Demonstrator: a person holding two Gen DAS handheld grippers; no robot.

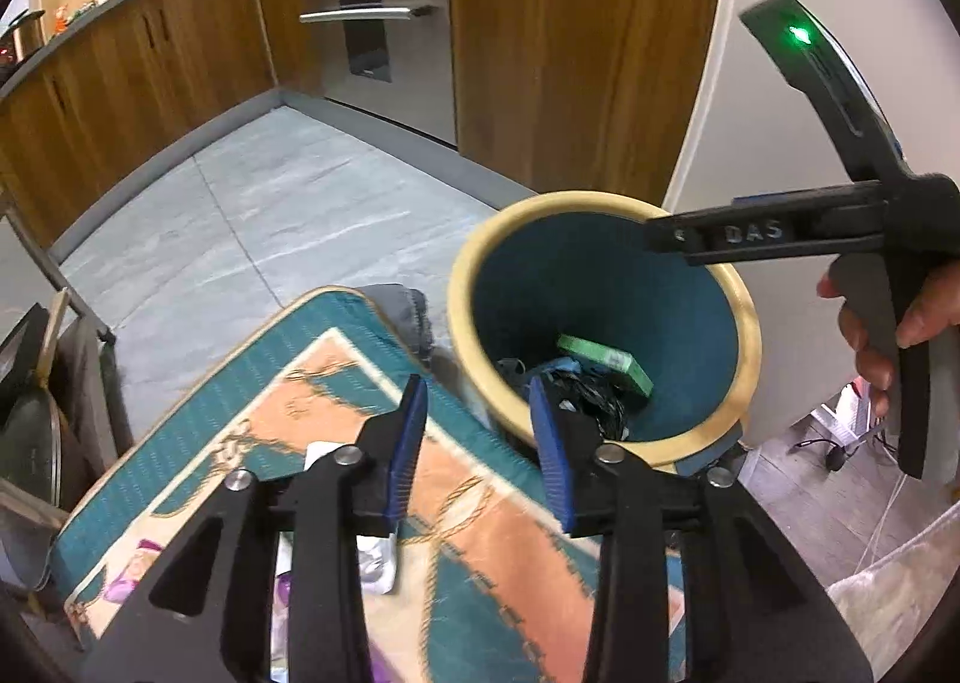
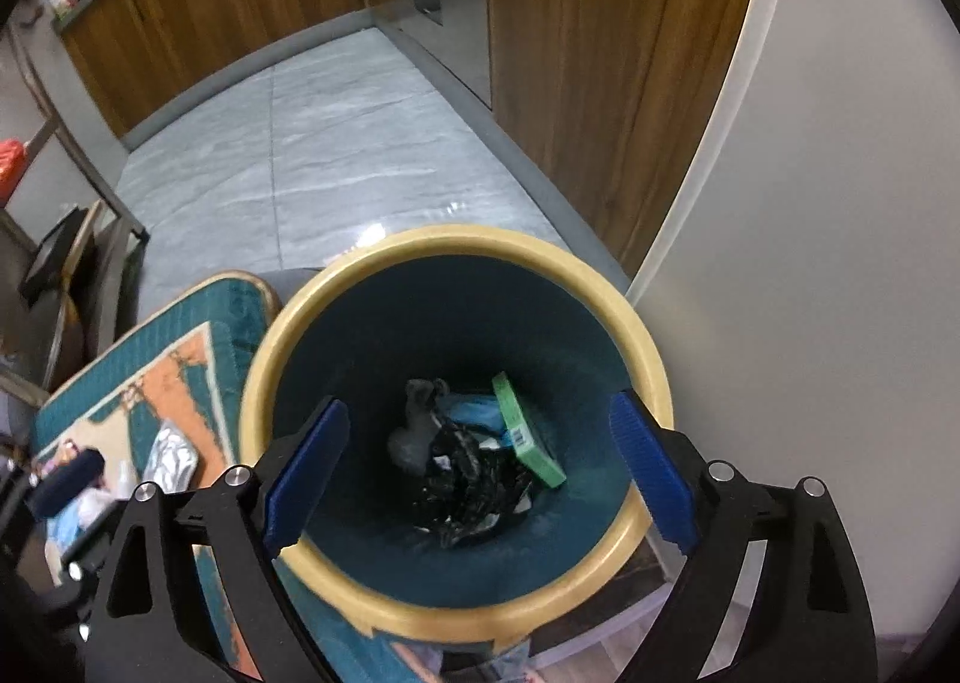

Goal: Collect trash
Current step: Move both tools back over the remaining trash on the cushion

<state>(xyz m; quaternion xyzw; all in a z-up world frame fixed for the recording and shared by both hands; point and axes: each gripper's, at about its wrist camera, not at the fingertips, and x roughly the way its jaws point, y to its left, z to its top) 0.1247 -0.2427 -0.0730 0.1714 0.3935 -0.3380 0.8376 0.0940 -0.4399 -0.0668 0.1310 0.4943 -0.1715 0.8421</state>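
Your left gripper: jaws apart, empty, over mat edge. Your right gripper: jaws wide, empty, above bin holding green box, black wrapper.

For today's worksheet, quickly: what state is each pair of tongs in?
Left tongs: open, holding nothing.
Right tongs: open wide, empty, over the round teal bin.

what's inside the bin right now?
Inside the bin: a green box leaning on the wall, crumpled black plastic, a grey wad and something blue. Whatever lies under that pile is covered.
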